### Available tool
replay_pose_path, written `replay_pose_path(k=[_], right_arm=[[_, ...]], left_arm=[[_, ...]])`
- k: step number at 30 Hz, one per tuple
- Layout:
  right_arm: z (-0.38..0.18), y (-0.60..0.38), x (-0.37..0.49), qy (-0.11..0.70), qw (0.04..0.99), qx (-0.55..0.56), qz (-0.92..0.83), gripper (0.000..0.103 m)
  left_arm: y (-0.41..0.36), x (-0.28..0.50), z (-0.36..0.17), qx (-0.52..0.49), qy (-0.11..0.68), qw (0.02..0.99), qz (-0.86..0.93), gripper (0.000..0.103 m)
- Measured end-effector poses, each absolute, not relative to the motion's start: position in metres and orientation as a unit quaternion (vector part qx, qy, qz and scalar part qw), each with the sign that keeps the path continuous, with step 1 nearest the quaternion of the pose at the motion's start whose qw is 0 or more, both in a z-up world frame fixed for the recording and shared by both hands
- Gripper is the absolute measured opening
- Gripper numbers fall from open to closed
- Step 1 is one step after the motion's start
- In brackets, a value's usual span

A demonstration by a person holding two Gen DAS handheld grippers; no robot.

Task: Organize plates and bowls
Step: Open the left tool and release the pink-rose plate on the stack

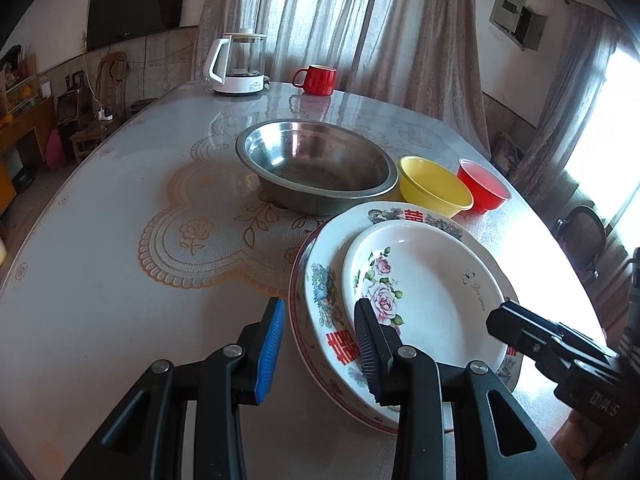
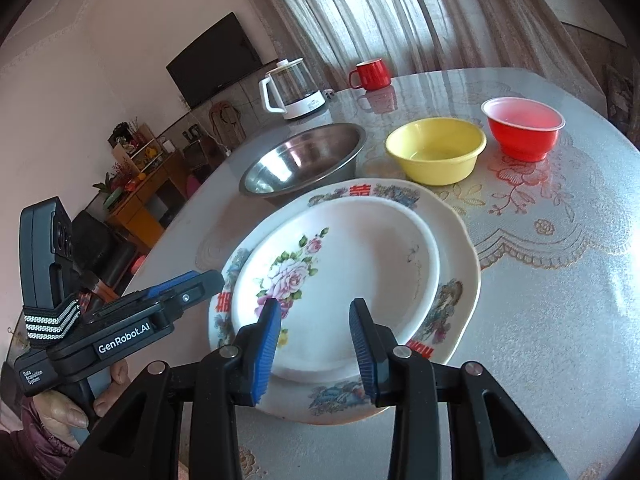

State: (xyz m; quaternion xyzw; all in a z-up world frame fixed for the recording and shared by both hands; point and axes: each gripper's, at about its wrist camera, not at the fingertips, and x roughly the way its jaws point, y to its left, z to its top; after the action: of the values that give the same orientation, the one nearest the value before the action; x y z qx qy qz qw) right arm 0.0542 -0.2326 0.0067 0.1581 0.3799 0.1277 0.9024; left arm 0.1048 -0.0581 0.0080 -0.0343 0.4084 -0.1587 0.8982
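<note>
A white rose-patterned plate [image 1: 432, 292] [image 2: 360, 248] lies on a larger plate with red characters [image 1: 332, 276] [image 2: 456, 280]. A red-rimmed plate [image 1: 298, 320] peeks out beneath both. My left gripper [image 1: 320, 344] [image 2: 216, 280] is open and straddles the stack's left rim, one finger over the table and one over the plates, pressing on nothing. My right gripper [image 2: 316, 340] [image 1: 496, 318] hangs open over the rose plate's near rim. Behind the stack stand a steel bowl [image 1: 316, 168] [image 2: 304, 160], a yellow bowl [image 1: 434, 186] [image 2: 436, 150] and a red bowl [image 1: 482, 184] [image 2: 524, 126].
A white-based glass kettle [image 1: 238, 64] [image 2: 292, 88] and a red mug [image 1: 316, 78] [image 2: 370, 74] stand at the far edge of the round table [image 1: 120, 240]. A person's hand [image 2: 68, 412] holds the left gripper's handle. Chairs and cabinets stand beyond the table.
</note>
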Motion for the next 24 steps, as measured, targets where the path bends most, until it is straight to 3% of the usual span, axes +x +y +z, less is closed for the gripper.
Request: replay_pose_path(k=[17, 24], right_arm=[[0.010, -0.288, 0.074, 0.362, 0.915, 0.177, -0.010, 0.038], [-0.005, -0.280, 0.083, 0.395, 0.902, 0.174, 0.006, 0.037]], left_arm=[[-0.065, 0.132, -0.002, -0.029, 0.422, 0.892, -0.160, 0.045], [-0.067, 0.133, -0.006, -0.019, 0.424, 0.889, -0.171, 0.045]])
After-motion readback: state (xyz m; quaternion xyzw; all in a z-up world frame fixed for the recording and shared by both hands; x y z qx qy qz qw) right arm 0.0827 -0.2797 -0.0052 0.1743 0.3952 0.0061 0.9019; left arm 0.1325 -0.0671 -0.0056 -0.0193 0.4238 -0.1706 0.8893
